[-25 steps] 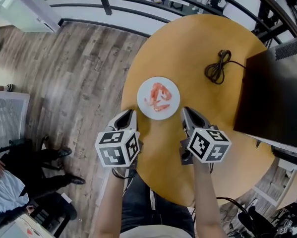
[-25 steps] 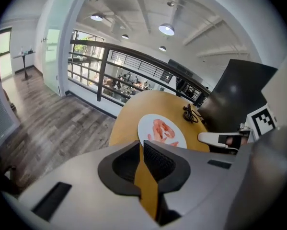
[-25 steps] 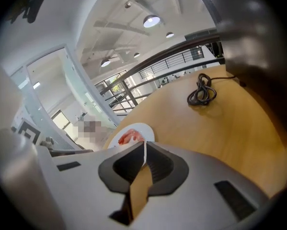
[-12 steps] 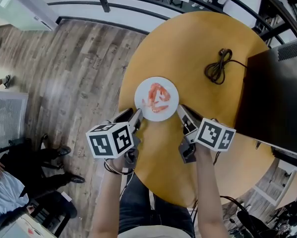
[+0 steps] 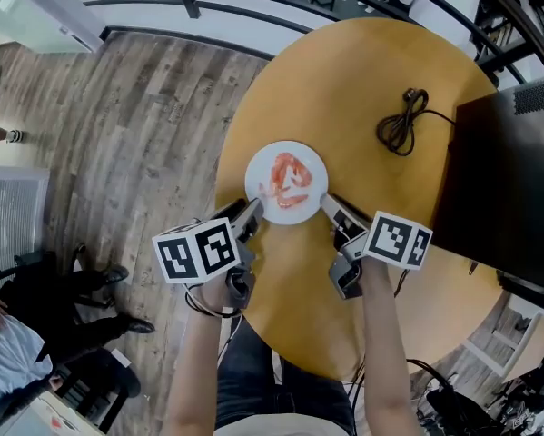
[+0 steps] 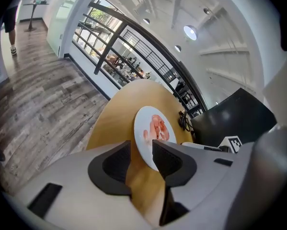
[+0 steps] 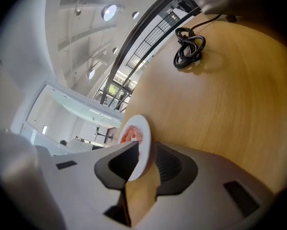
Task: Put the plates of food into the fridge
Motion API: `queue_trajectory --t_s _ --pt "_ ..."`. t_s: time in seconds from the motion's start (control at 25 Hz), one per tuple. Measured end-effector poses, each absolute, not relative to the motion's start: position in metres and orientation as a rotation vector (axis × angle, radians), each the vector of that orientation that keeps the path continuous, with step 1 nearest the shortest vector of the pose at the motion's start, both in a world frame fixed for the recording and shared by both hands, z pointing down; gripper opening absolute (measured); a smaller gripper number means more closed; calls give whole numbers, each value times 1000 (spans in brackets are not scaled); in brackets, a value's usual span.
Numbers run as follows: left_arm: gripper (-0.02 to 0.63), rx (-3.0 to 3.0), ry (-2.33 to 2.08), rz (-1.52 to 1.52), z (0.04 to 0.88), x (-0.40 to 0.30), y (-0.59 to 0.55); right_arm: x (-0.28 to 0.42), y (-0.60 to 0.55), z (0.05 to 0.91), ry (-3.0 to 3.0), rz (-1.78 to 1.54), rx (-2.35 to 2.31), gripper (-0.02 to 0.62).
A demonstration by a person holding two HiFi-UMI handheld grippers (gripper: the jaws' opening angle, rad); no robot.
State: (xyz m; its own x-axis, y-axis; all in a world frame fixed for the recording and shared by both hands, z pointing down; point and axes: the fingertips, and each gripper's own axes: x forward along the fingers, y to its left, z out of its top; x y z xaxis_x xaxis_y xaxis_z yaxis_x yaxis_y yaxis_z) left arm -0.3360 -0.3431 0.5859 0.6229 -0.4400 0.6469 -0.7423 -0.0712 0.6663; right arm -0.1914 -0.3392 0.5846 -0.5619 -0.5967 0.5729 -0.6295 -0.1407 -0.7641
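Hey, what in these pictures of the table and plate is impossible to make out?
- Black box: head view, cut off by the right edge; no door shows, so fridge or not is unclear.
- Food on the plate: red pieces, too small in every view to identify.
- Cable: head view, its far end disappears at the black box's edge.

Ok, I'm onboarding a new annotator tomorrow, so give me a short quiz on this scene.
1. True or false: the plate lies on the floor.
2. What lies on the table beyond the plate? A) a cable B) a fork C) a cup
3. What sits between the left gripper's jaws?
Key: 1 false, it lies on the table. 2 A. 3 The plate's rim; the jaws, just opened, stand apart around it.
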Motion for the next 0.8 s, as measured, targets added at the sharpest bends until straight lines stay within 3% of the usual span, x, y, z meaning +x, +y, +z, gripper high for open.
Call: queue_trajectory --t_s 0.8 --pt "123 1599 -885 224 587 -326 -341 -201 -344 589 -1987 2125 1377 97"
